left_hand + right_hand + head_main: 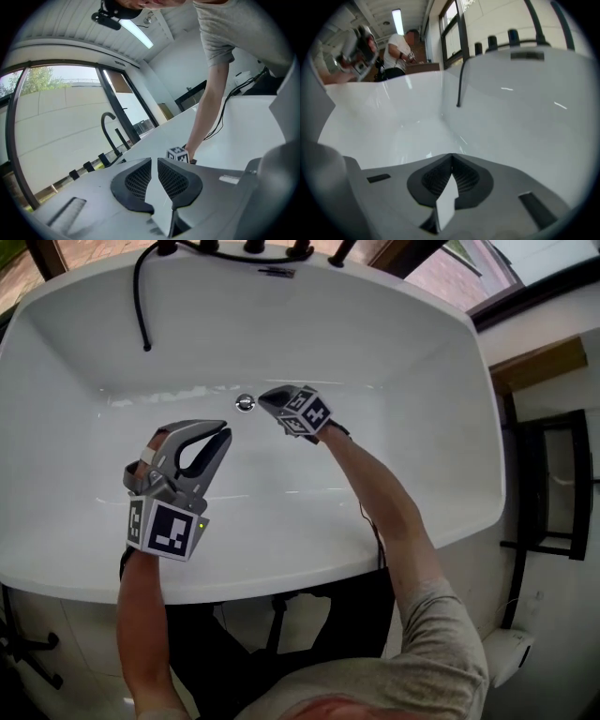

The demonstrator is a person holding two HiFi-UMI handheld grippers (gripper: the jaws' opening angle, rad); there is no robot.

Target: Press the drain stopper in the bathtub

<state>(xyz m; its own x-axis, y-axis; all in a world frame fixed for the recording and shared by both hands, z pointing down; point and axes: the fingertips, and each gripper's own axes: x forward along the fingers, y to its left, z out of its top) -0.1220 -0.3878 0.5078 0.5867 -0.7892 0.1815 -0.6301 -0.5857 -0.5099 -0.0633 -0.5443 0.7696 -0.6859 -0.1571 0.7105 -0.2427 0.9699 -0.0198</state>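
Observation:
The round chrome drain stopper (245,403) sits on the floor of the white bathtub (394,362). In the head view my right gripper (263,397) is shut, its tips just right of the stopper; I cannot tell whether they touch it. The right gripper view shows the right gripper (451,155) closed over bare tub floor, and the stopper does not show there. My left gripper (225,431) hangs lower left of the stopper, apart from it, shut on nothing. In its own view the left gripper (154,160) shows only a thin slit between its tips.
A black hose (141,296) hangs down the tub's far left wall, seen also as the hose (459,84). Black tap fittings (253,247) line the far rim above an overflow plate (277,272). A black rack (553,484) stands to the right outside the tub.

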